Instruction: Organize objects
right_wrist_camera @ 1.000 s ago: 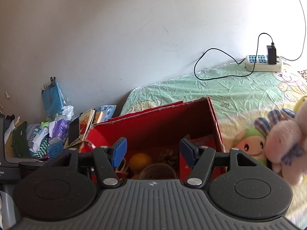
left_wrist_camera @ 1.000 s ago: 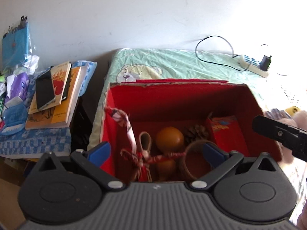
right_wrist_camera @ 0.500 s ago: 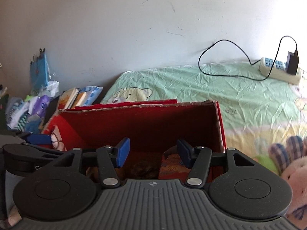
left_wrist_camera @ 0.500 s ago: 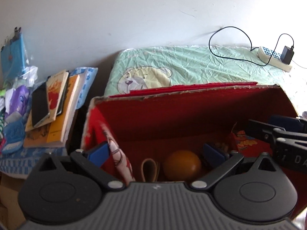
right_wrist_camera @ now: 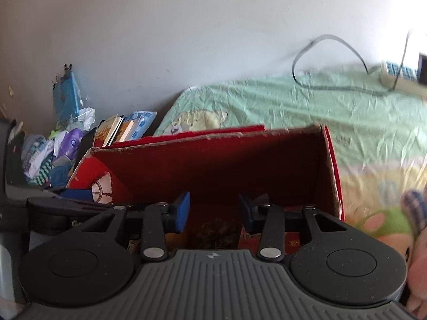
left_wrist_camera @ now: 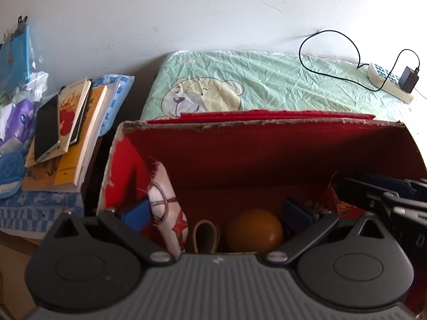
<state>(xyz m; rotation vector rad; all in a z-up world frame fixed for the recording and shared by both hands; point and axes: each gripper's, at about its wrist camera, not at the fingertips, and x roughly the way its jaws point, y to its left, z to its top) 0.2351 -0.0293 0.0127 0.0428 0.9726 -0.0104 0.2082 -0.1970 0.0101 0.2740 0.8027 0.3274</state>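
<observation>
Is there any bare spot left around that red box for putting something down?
Yes: the green sheet behind the box, between the bear print and the power strip, lies bare. The box floor is crowded: orange ball, pouch, both grippers. The book pile is full.

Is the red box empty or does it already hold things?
Not empty: the red box holds an orange ball, a patterned cloth and a pinecone.

ball (left_wrist_camera: 254,230) in box (left_wrist_camera: 267,144); books (left_wrist_camera: 72,133) left.
</observation>
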